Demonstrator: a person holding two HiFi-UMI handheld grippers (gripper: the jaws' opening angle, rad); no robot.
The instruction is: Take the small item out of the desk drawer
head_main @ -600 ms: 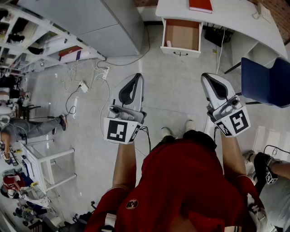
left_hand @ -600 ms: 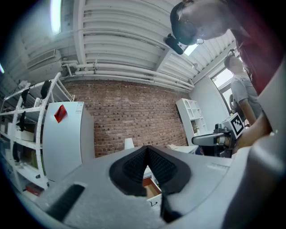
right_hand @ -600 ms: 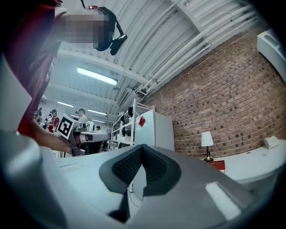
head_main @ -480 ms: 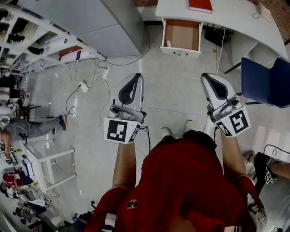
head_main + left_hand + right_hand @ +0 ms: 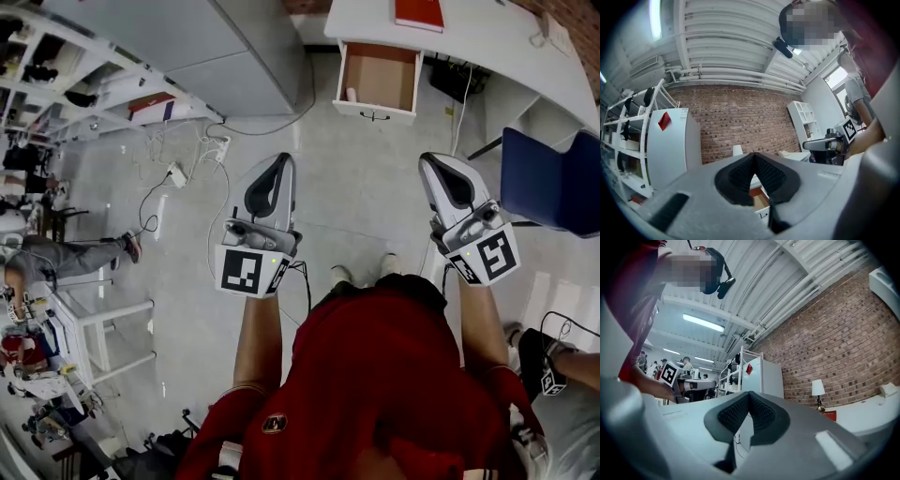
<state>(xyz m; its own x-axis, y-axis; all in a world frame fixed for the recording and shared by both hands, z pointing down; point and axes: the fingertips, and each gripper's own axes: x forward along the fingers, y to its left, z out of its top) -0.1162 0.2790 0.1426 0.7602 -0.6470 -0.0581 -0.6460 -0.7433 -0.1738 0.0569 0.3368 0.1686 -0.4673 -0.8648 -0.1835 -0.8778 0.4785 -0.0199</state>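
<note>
Ok so both tools are up in front of the person, well short of the white desk (image 5: pixel 487 47) at 12 o'clock in the head view. The left hand-held gripper (image 5: pixel 280 161) has its jaws pinched together at the tips with nothing in there, and the right hand-held gripper (image 5: pixel 434 161) is the same, closed and empty, nose tipped slightly up.

The white desk drawer with the brown wooden inside (image 5: pixel 379 111) is pulled out toward the person. The small pale item (image 5: pixel 351 93) lies on the drawer floor, tucked against its left wall, nearer the front panel than the back. It's too tiny here to call its long axis for sure.

The bit that matters: the item is around 1 to 2 o'clock from the left tool and 10 to 11 o'clock from the right one, well apart from both. I'd guess the left is a touch nearer since the item hugs that side. Either way the person has to step closer and open a jaw first
</note>
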